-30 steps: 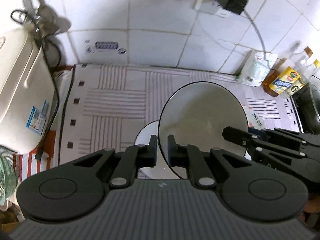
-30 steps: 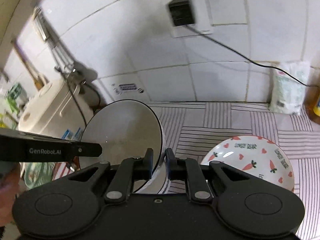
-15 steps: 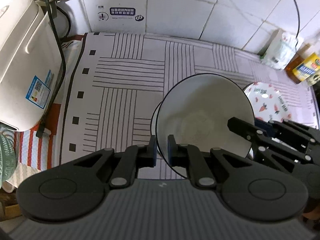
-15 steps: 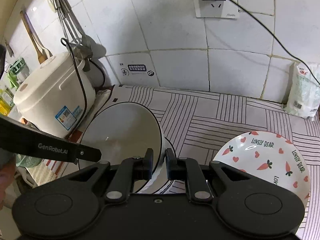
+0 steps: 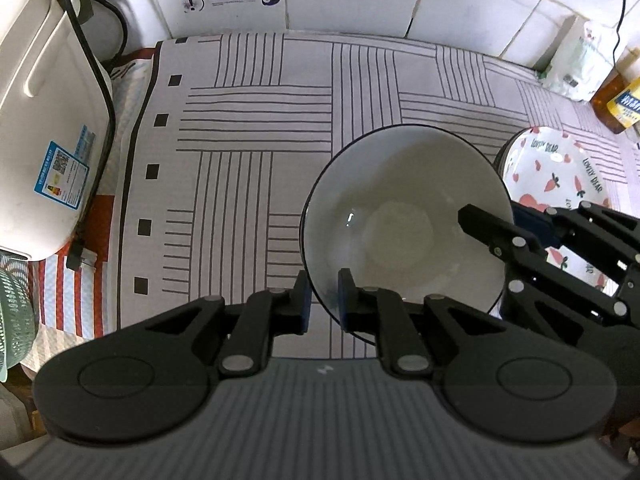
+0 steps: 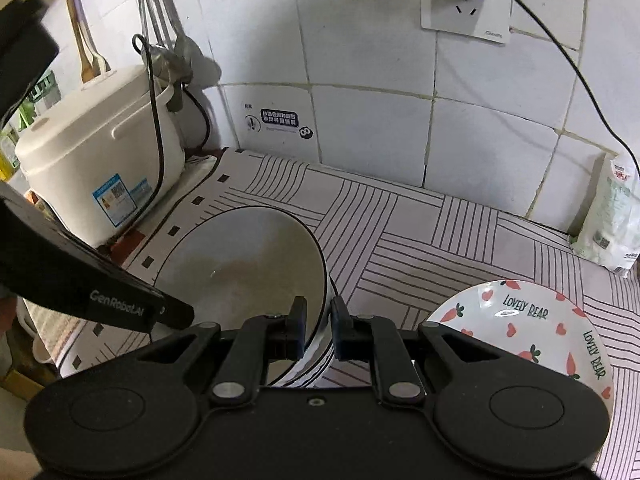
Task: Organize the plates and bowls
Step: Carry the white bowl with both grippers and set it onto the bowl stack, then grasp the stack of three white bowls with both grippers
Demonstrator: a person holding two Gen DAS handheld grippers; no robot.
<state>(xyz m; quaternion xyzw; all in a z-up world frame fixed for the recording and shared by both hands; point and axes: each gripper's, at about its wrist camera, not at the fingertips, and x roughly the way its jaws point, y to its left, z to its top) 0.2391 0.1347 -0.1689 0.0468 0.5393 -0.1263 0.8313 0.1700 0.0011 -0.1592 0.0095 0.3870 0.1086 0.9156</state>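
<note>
A grey bowl with a dark rim [image 5: 400, 220] [image 6: 248, 272] is held from both sides just above the striped mat [image 5: 256, 160]. My left gripper [image 5: 323, 304] has the near left rim between its jaws, which are starting to open. My right gripper [image 6: 318, 320] [image 5: 505, 220] is shut on the opposite rim, one finger inside the bowl. The white wall of a second bowl [image 6: 320, 364] shows directly under it. A plate with carrots and hearts [image 5: 556, 172] [image 6: 532, 320] lies to the right. A left gripper finger [image 6: 132, 304] crosses the right wrist view.
A white rice cooker [image 5: 40, 120] [image 6: 92, 160] with its cord stands at the left. At the back right are a white bag [image 6: 612, 212] and an oil bottle [image 5: 616, 100]. A green colander [image 5: 12, 320] sits at the left edge. The tiled wall [image 6: 360, 140] closes the back.
Both grippers have come down with the bowl and tipped it from steeply tilted toward level, over the second bowl. The left jaws stand a little wider than before.
</note>
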